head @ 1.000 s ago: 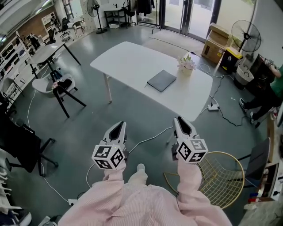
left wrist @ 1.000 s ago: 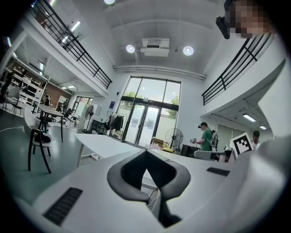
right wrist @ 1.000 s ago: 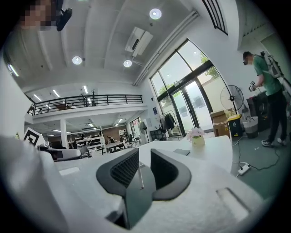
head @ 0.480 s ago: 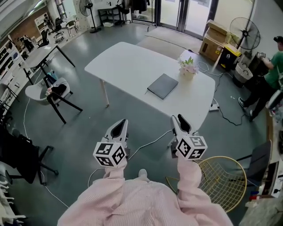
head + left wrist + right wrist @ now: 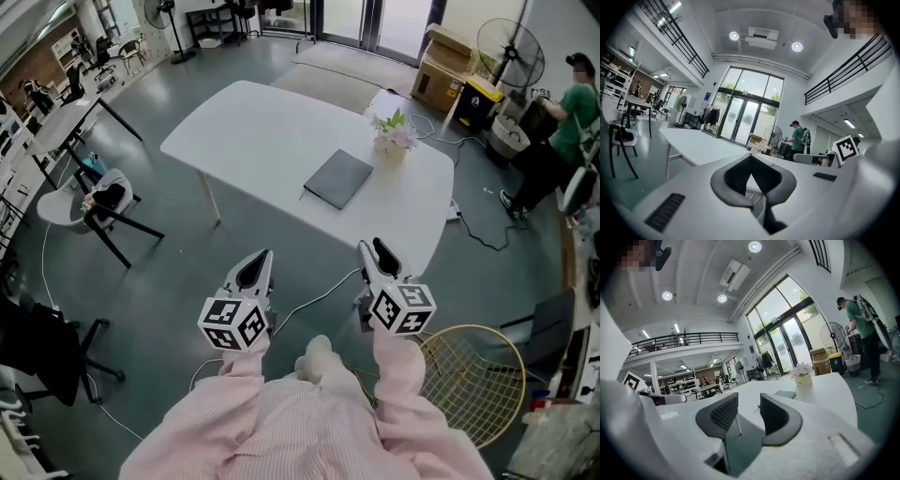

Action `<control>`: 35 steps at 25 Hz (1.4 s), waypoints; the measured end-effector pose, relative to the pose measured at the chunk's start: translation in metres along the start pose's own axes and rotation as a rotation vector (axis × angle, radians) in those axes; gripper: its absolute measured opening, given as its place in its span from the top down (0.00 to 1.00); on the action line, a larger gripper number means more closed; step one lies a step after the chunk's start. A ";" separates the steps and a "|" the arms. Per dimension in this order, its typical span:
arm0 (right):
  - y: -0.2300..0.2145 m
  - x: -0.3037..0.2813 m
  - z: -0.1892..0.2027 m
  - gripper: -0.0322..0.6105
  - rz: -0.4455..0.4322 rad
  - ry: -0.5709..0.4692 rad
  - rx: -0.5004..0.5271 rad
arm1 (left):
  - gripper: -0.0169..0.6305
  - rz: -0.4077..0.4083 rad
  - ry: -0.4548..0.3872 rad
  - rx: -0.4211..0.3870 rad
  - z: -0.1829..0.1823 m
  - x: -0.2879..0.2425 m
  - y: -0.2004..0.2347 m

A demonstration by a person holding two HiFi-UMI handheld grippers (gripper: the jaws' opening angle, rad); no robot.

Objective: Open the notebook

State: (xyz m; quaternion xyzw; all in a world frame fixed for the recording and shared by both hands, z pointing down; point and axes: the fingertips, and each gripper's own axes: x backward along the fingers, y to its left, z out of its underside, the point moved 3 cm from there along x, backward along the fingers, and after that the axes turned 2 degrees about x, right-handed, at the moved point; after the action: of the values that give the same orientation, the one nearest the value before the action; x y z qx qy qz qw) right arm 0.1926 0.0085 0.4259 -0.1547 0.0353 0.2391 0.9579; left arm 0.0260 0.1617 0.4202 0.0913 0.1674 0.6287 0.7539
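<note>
**Head view, with both gripper views.** One notebook [image 5: 339, 178], dark and closed, is shown lying flat on the single white bench [image 5: 253, 131], toward its right end. One flower pot [image 5: 392, 141] is set near the notebook but apart from it, closer to the bench's far edge. Two hand-held grippers are held side by side over the grey floor [image 5: 169, 281], short of the bench and well apart from the notebook. The left hand-held gripper [image 5: 255, 256] is closed: its jaw tips are met and nothing is held between them. The right hand-held gripper [image 5: 375, 247] is open: its jaws have just been opening and are set apart, with nothing between them. Beyond them, the notebook and the flower pot are seen on the bench. Two fans are visible, one fan [image 5: 153, 11] at the upper left and a second fan [image 5: 511, 42] at the upper right. One person [image 5: 567, 117] in a green shirt is seen standing just beside the second fan.
</note>
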 end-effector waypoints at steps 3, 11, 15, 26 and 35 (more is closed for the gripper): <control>-0.007 -0.015 0.002 0.74 0.008 0.012 -0.016 | 0.98 0.000 0.025 0.014 0.003 -0.016 0.009; -0.044 -0.068 0.004 0.74 0.038 0.058 -0.053 | 0.98 0.015 0.082 0.039 0.003 -0.084 0.031; -0.071 -0.100 0.003 0.74 0.055 0.078 -0.064 | 0.98 0.028 0.121 0.050 0.006 -0.125 0.040; -0.130 -0.173 0.014 0.73 0.082 0.176 -0.111 | 0.98 0.028 0.202 0.057 0.001 -0.219 0.065; -0.168 -0.210 0.037 0.73 0.129 0.253 -0.252 | 0.98 0.055 0.278 0.068 0.020 -0.276 0.070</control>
State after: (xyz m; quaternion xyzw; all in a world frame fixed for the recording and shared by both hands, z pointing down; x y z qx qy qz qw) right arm 0.0860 -0.2140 0.5379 -0.2996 0.1350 0.2814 0.9015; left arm -0.0736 -0.0938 0.5009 0.0334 0.2887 0.6496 0.7026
